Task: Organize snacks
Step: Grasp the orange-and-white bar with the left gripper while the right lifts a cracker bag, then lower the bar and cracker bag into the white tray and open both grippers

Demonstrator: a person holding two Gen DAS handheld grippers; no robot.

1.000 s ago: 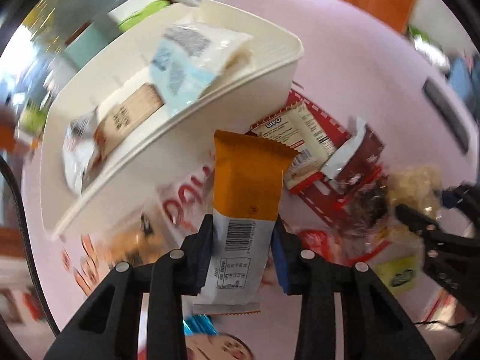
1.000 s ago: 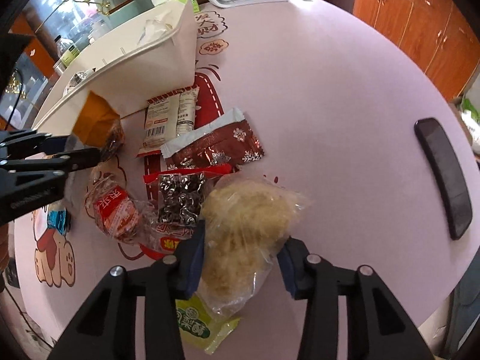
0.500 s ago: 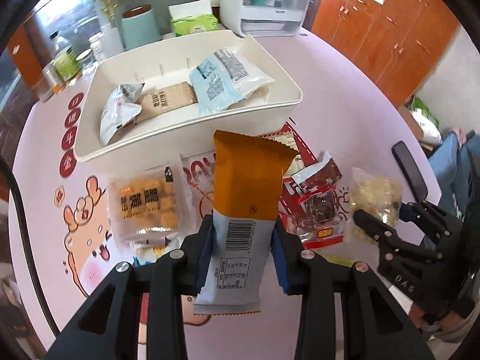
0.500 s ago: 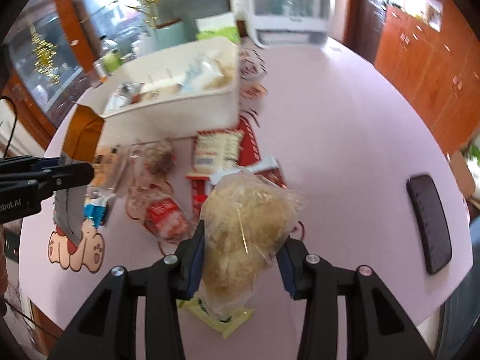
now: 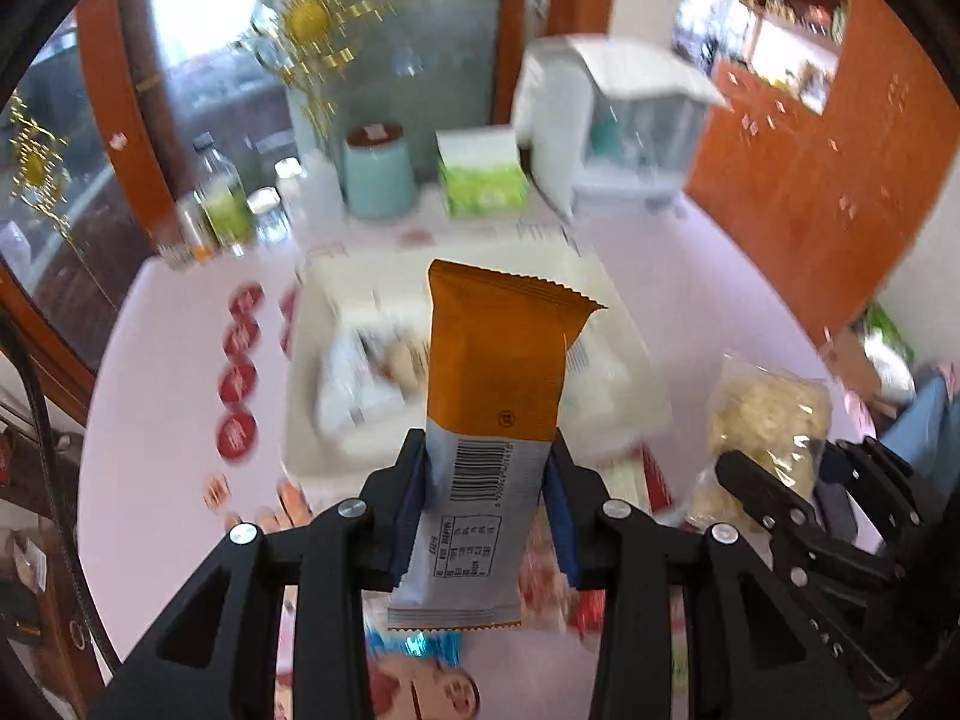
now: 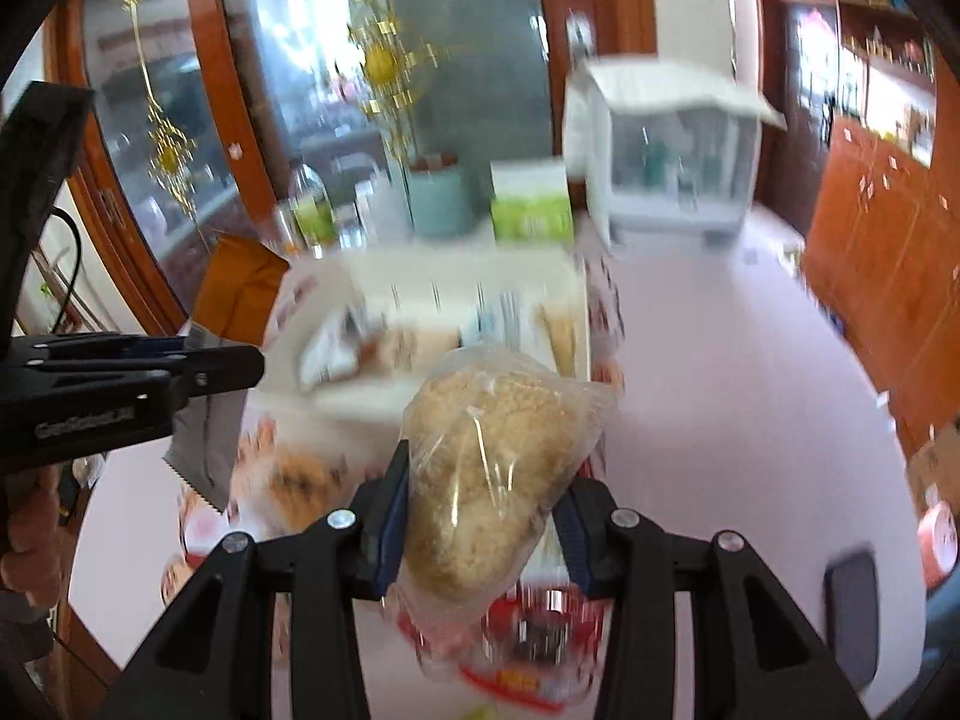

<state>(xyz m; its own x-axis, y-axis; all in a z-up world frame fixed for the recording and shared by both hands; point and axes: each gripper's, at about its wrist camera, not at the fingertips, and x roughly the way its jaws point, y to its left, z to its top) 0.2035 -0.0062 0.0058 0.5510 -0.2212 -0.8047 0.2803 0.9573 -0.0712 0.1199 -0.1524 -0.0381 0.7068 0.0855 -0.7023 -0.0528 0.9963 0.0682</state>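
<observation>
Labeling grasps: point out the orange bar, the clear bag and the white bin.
orange bar [image 5: 498, 360], left wrist view, orange upper wrapper.
clear bag [image 6: 498, 468], right wrist view, bulging middle.
white bin [image 5: 312, 456], left wrist view, near-left wall.

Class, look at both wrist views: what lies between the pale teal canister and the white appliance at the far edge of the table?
A green-and-white box stands between the teal canister and the white appliance; both wrist views show it.
</observation>
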